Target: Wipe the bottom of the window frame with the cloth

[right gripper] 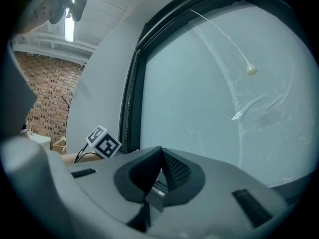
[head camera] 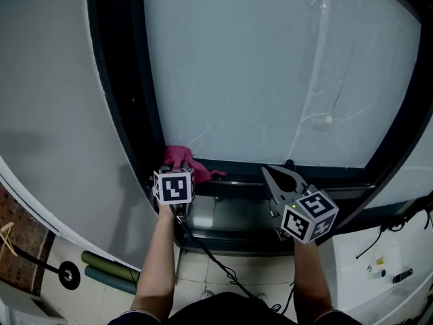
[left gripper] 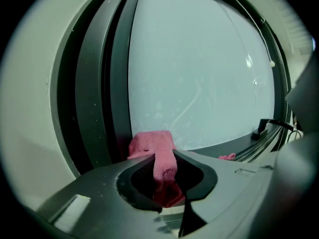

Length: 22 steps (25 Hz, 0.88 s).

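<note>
The person's forearms (head camera: pixel 159 256) reach up from the lower edge of the head view, each carrying a tool toward the window. The left tongs (head camera: pixel 178 168) are pinching a pink cloth (head camera: pixel 180 156); the left gripper view shows a fold of it clamped between the jaws, with the rest bunched just beyond the tips against the glass (head camera: pixel 270 66). The cloth sits in the lower left corner of the window frame (head camera: pixel 318 175), where the dark upright meets the bottom rail, and appears to be touching the rail there. A small pink scrap of it also shows lower on the rail to the right. The right tongs (head camera: pixel 281 180) are near the middle of the same rail, pressed together with nothing between them. Their own view shows only glass and a thin white cord (right gripper: pixel 251 70) with a bead at its end. A black cable (head camera: pixel 216 266) trails down from the left tool toward the floor. The step in hand looks like the beginning of a wiping pass, with the cloth set at the left end and the whole rail lying to its right. The next move probably calls for keeping the cloth pressed onto the rail and drawing it rightward along the channel. The right tongs would have to clear the path before the cloth gets there. The small dark fitting by those tongs may snag the cloth.
</note>
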Motion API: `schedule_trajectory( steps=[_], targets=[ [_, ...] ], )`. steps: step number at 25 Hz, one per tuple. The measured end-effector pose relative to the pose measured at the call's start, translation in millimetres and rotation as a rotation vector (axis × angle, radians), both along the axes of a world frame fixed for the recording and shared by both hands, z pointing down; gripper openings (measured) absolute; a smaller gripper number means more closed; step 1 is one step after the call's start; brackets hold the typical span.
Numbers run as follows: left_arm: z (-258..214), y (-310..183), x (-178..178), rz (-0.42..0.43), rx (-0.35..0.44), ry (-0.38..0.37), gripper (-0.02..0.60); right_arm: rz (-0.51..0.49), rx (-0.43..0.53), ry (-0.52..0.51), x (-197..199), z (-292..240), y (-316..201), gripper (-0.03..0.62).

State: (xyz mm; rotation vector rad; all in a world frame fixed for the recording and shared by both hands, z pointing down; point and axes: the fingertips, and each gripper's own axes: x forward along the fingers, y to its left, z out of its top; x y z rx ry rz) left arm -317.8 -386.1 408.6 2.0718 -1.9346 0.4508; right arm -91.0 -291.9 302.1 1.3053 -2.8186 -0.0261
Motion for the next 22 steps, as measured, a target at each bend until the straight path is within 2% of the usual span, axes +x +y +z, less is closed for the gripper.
schedule_trajectory(
  steps=[3, 14, 17, 22],
  targets=[
    [-23.6, 8.8, 24.5, 0.046, 0.063, 0.046, 0.080, 0.005, 0.003, 0.004, 6.1, -1.1, 4.4, 0.000],
    [-106.7, 47.7, 142.7, 0.248, 0.256, 0.100, 0.080, 0.067, 0.036, -0.006, 73.7, -20.1, 13.2, 0.000],
    [-113.0, 58.2, 172.2, 0.298, 0.270, 0.101, 0.080, 0.082, 0.042, -0.012, 92.5, -24.2, 15.2, 0.000],
    [-95.5, 72.1, 204.5, 0.361, 0.233, 0.119, 0.081, 0.102, 0.042, -0.019, 115.0, -23.9, 15.4, 0.000]
  ],
)
